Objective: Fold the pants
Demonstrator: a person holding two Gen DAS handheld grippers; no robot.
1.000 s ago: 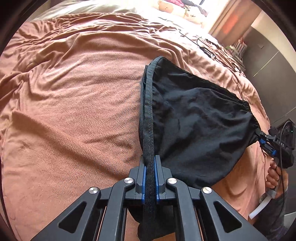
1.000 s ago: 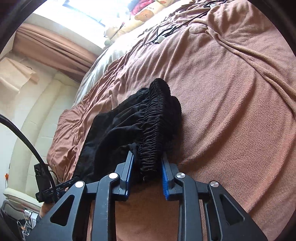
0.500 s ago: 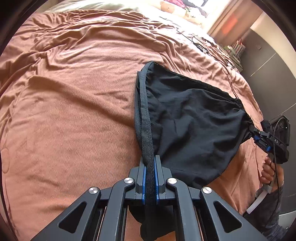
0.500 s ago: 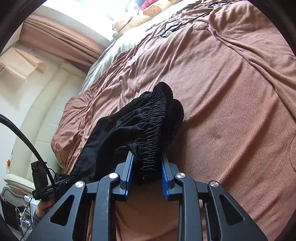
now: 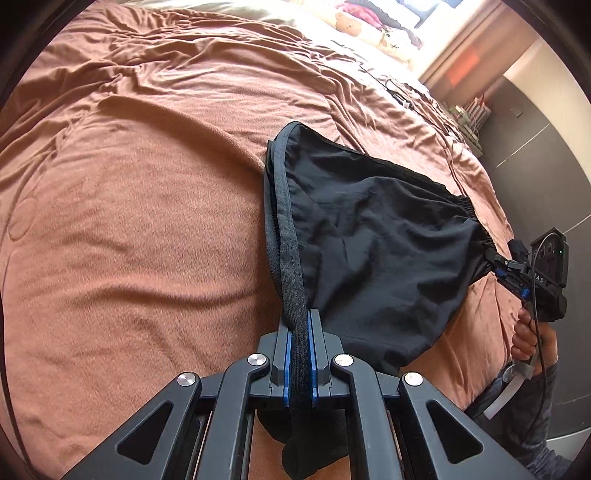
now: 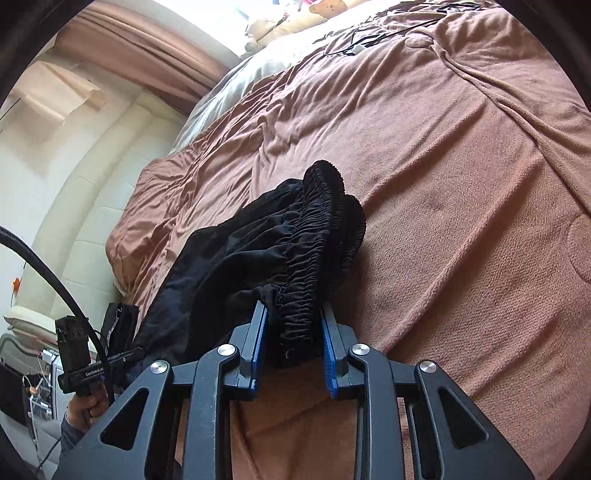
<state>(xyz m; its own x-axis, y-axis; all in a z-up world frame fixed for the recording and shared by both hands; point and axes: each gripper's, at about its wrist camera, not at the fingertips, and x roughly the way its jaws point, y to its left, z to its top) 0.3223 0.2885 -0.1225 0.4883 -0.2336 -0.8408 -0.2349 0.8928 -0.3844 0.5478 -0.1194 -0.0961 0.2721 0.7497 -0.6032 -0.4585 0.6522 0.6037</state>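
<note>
The black pants hang stretched between my two grippers above the brown bed cover. My left gripper is shut on the flat black hem band of the pants. My right gripper is shut on the gathered elastic waistband; it also shows in the left wrist view at the right, holding that end. The far fold of the pants touches the cover. The left gripper shows in the right wrist view at the lower left.
The brown bed cover is wrinkled and spreads wide to the left. Cables and stuffed toys lie near the head of the bed. A dark wall stands to the right of the bed.
Both grippers have risen and tilted a little with the pants still held. The pants have shifted slightly across the cover; both grips are unchanged.
</note>
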